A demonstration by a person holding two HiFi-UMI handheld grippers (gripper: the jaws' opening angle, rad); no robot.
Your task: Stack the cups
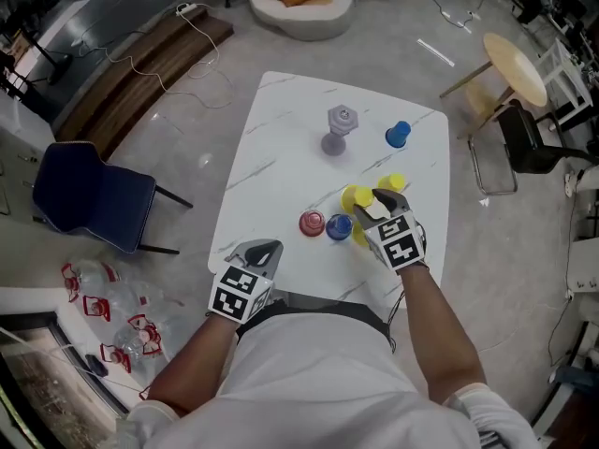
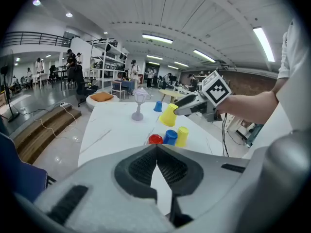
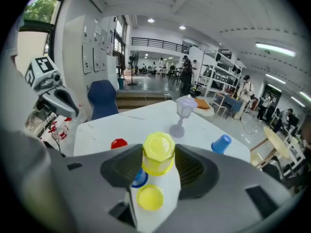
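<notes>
The slick, marble-veined white table is the biggest hazard. If the carried cup comes down off-centre, it would probably push the cups below it sliding across that smooth top instead of seating over one.

The goblet, above centre in the head view, is tall, pale and translucent, with a thin stem on a small foot. It would likely topple in a wide sweep, though it stands well apart from the work.

The right gripper holds the yellow cup tilted in the air, its ribbed dark pads pressing on the cup's sides. The cup is thin, glossy, tapered plastic, so I judge it could squirt out of the grip or buckle under a harder squeeze.

Just below it stand a blue cup and a second yellow cup, with a red cup beside them, all mouth-down. A far blue cup sits at upper right.

The left gripper is at the near table edge, its fingers together and holding nothing.
</notes>
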